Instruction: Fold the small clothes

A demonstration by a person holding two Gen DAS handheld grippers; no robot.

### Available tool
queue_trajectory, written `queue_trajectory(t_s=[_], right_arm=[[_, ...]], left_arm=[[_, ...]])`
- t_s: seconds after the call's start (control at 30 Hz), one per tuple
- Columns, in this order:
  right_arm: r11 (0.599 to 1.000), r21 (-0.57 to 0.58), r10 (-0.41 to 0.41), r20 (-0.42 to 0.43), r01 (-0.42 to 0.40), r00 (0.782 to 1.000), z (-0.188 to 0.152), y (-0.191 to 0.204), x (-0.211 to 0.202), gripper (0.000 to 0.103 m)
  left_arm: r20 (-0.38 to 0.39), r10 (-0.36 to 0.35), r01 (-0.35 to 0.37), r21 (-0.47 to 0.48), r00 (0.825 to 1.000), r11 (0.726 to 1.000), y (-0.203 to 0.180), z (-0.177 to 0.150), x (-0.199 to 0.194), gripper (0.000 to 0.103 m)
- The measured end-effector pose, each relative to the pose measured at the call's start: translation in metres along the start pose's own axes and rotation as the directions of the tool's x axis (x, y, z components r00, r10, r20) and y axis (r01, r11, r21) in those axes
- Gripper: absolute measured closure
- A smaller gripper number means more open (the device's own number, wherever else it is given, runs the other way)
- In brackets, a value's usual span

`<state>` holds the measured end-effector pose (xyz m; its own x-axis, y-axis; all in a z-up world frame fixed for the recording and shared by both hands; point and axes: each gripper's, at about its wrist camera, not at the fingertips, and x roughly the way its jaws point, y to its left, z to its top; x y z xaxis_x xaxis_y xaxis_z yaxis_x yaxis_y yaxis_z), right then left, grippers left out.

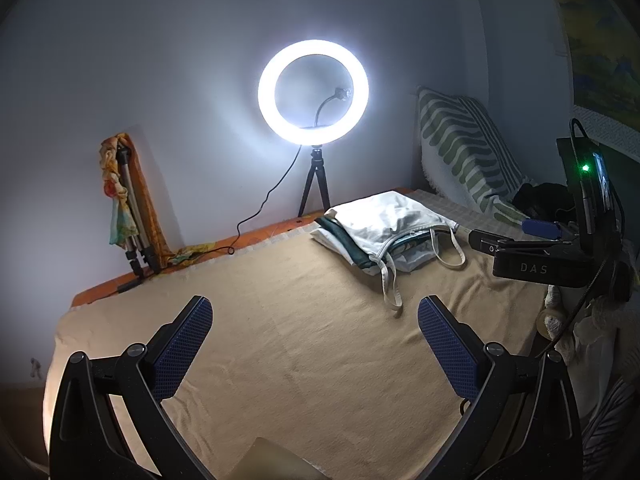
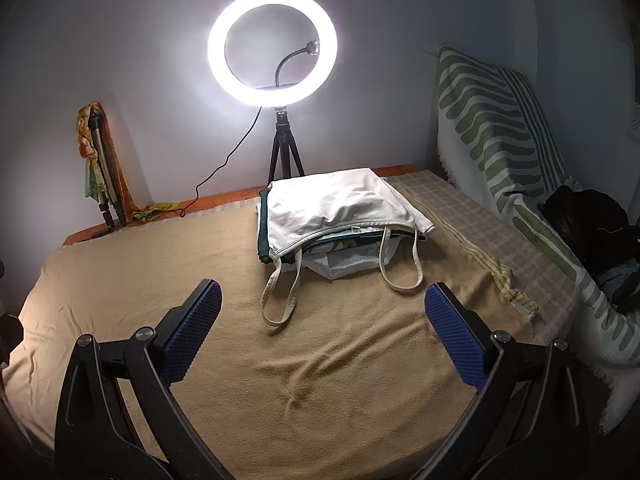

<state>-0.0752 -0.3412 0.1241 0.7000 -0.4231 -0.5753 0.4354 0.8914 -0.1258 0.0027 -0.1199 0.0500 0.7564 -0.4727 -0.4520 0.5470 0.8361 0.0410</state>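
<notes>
Plainly spread wide and empty, both: left hand-held gripper (image 1: 315,322), right hand-held gripper (image 2: 323,308), poised low in frame. White strappy top (image 2: 340,204) at centre, capping a clothes stack (image 2: 344,254), probably already folded, straps trailing over tan blanket (image 2: 280,360).

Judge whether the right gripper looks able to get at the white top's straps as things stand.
Probably yes: the right gripper is open, and only bare tan blanket lies between it and the straps.

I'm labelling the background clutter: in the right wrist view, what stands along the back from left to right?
Folded tripod draped with a scarf → ring light → pile of clothes → striped green-and-white cushion.
</notes>
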Motion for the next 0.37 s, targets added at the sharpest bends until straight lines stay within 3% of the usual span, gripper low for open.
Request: queue_trajectory(t_s=[0.37], right_arm=[[1.000, -0.011, 0.007, 0.001, -0.007, 1.000, 0.002, 0.006, 0.000, 0.000]], left_arm=[[-0.003, 0.016, -0.017, -0.053, 1.000, 0.998, 0.015, -0.001, 0.000, 0.001]])
